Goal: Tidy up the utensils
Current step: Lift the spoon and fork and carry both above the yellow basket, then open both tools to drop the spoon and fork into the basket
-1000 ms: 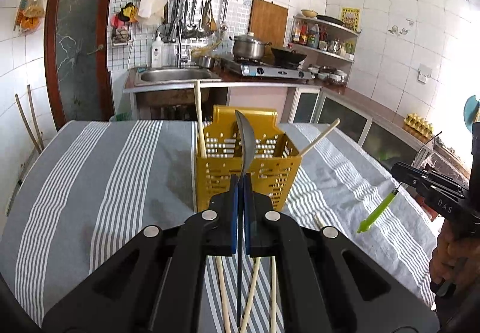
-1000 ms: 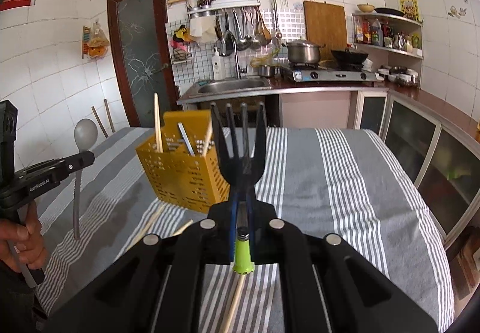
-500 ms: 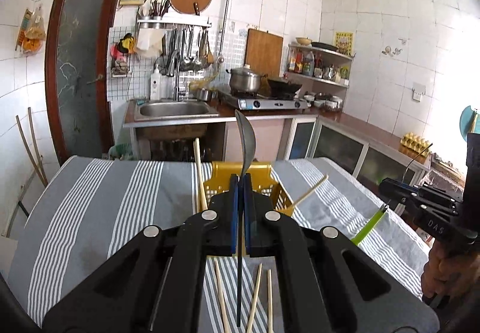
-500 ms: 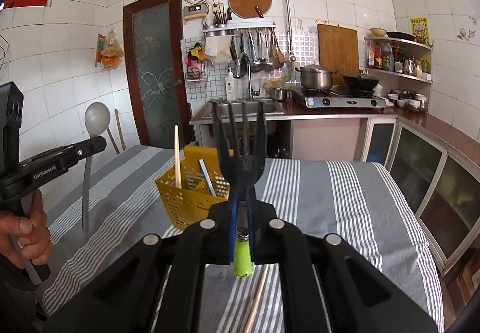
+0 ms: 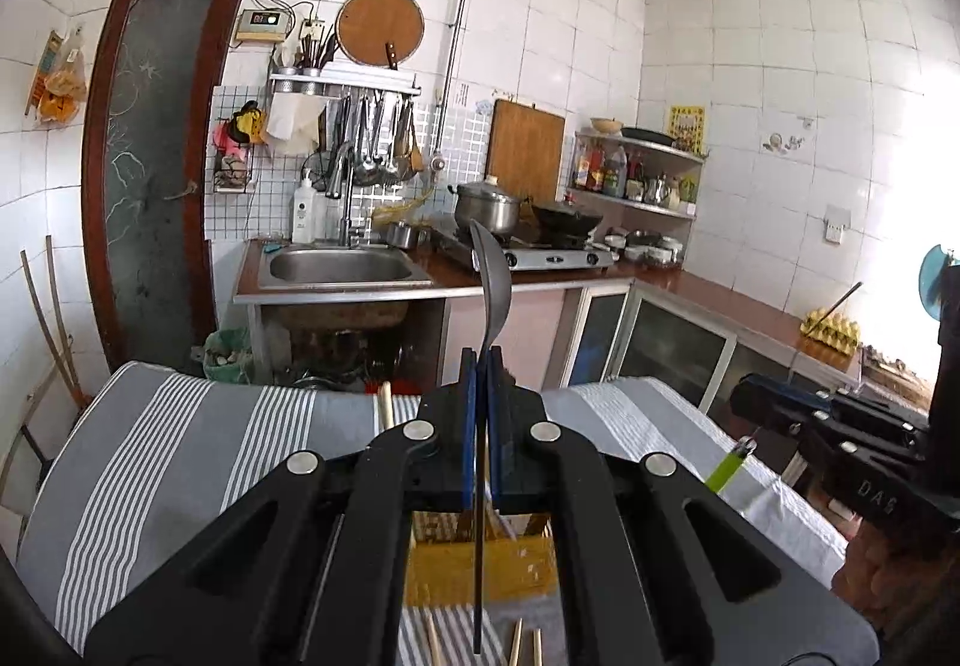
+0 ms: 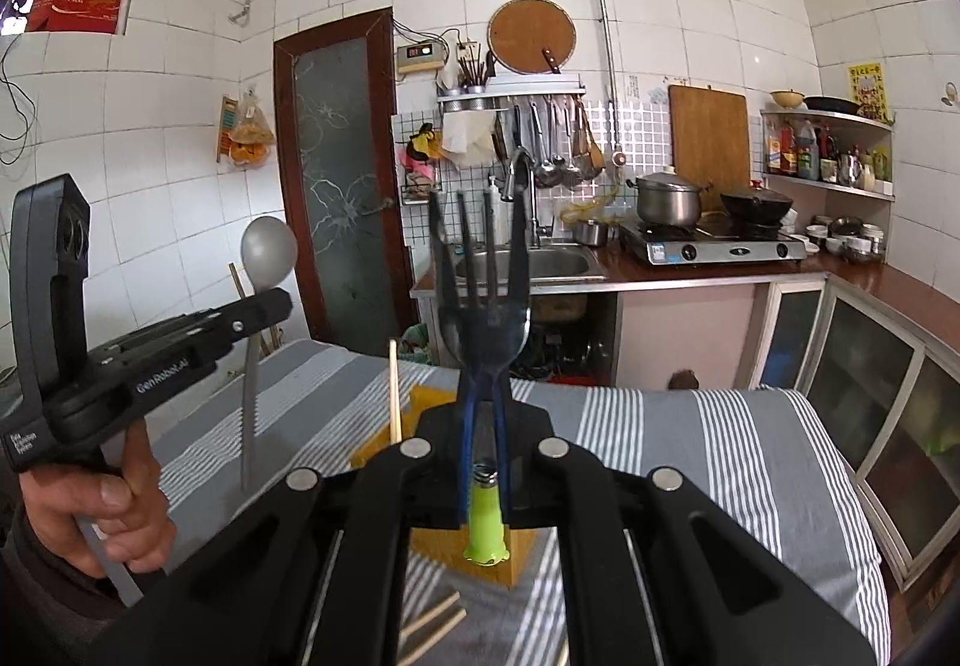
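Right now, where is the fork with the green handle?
The fork is clamped upright in the right tongs, raised above the yellow basket.

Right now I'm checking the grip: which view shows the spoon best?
The right wrist view: the spoon appears side-on, bowl up and handle hanging below the left gripper. The left wrist view shows the spoon only edge-on between its fingers.

Left tool (image 5: 478,366): jaws closed tight, blue pads nearly touching, clamped on a thin handle; points forward, tilted slightly downward. Seen from the right wrist view, it is held pistol-style, a bare hand (image 6: 90,510) wrapped round its grip, dark sleeve at the wrist. Right tool (image 6: 483,414): jaws likewise closed on a handle, aimed forward, slightly downward. Both held side by side, apart.
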`<act>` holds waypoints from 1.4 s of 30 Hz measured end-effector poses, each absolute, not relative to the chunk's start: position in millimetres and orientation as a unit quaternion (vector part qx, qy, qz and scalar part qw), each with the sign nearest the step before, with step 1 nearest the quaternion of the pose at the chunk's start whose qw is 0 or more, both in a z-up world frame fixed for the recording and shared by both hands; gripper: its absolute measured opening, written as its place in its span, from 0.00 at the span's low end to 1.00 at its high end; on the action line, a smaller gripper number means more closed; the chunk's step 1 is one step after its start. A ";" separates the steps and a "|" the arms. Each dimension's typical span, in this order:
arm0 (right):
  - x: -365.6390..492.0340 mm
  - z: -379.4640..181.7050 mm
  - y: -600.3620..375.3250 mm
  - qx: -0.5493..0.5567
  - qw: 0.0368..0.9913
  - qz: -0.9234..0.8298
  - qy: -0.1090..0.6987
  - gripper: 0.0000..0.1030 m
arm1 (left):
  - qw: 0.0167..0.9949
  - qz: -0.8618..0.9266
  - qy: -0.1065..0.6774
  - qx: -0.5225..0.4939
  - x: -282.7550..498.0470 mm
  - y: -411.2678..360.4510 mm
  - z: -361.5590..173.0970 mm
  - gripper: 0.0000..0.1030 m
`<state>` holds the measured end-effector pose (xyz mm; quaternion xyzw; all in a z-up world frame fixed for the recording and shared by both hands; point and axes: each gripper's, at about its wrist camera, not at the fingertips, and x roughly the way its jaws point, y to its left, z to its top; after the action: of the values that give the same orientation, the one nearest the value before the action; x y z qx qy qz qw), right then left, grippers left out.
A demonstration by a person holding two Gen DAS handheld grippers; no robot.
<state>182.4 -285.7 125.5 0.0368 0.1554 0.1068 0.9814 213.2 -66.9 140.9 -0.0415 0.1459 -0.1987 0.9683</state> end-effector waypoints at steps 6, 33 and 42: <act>211.8 125.9 -271.3 0.034 0.980 0.108 0.162 0.06 | 0.970 -0.201 0.134 -0.038 243.5 -77.2 141.1 0.02; 276.1 82.4 -253.0 0.037 0.972 0.102 0.209 0.06 | 0.965 -0.215 0.131 -0.070 304.5 -76.5 54.9 0.02; 278.6 81.3 -252.5 0.037 0.972 0.100 0.211 0.06 | 0.968 -0.210 0.124 -0.065 309.9 -77.9 60.8 0.02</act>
<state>278.6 -252.5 81.3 0.0367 0.2113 0.1000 0.9716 309.9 -77.9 60.8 -0.0653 0.1242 -0.2102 0.9675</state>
